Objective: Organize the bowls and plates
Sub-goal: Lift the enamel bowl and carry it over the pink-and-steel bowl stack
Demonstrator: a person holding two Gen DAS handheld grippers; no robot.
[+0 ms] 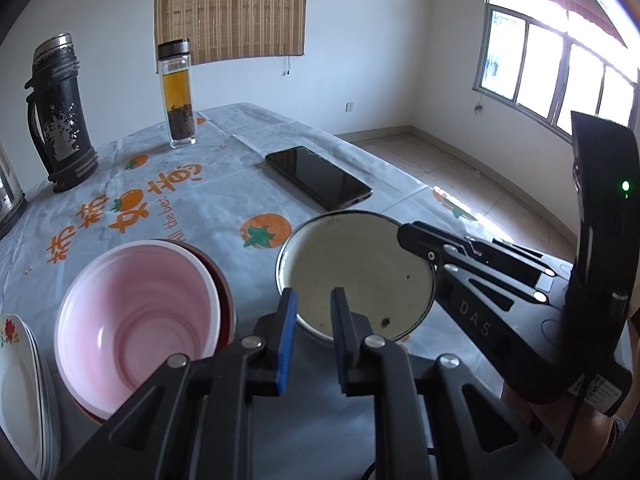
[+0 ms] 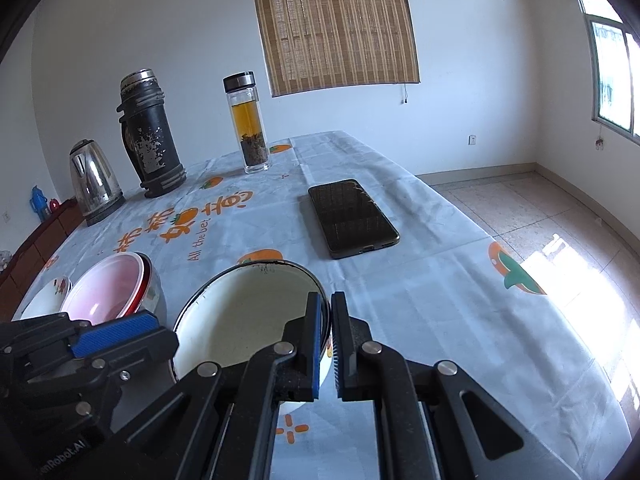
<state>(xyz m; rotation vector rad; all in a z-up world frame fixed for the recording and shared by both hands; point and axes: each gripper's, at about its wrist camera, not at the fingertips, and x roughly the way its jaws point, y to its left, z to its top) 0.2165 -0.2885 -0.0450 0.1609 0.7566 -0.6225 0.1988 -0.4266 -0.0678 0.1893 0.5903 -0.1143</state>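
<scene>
A cream enamel bowl (image 1: 356,276) with a dark rim stands on the tablecloth in front of both grippers. My right gripper (image 2: 327,300) is shut on the bowl's right rim (image 2: 329,312), one pad inside and one outside; in the left wrist view the right gripper (image 1: 404,234) reaches in from the right. My left gripper (image 1: 313,296) straddles the near rim, with a gap showing between its blue pads. To the left, a pink bowl (image 1: 136,312) sits nested in a red-rimmed bowl (image 1: 226,284). Flowered white plates (image 1: 20,380) are stacked at the far left.
A black phone (image 1: 318,178) lies just beyond the enamel bowl. Farther back stand a glass tea bottle (image 1: 178,96), a worn black thermos (image 1: 60,116) and a steel kettle (image 2: 94,184). The table edge (image 2: 520,300) runs along the right, with tiled floor beyond.
</scene>
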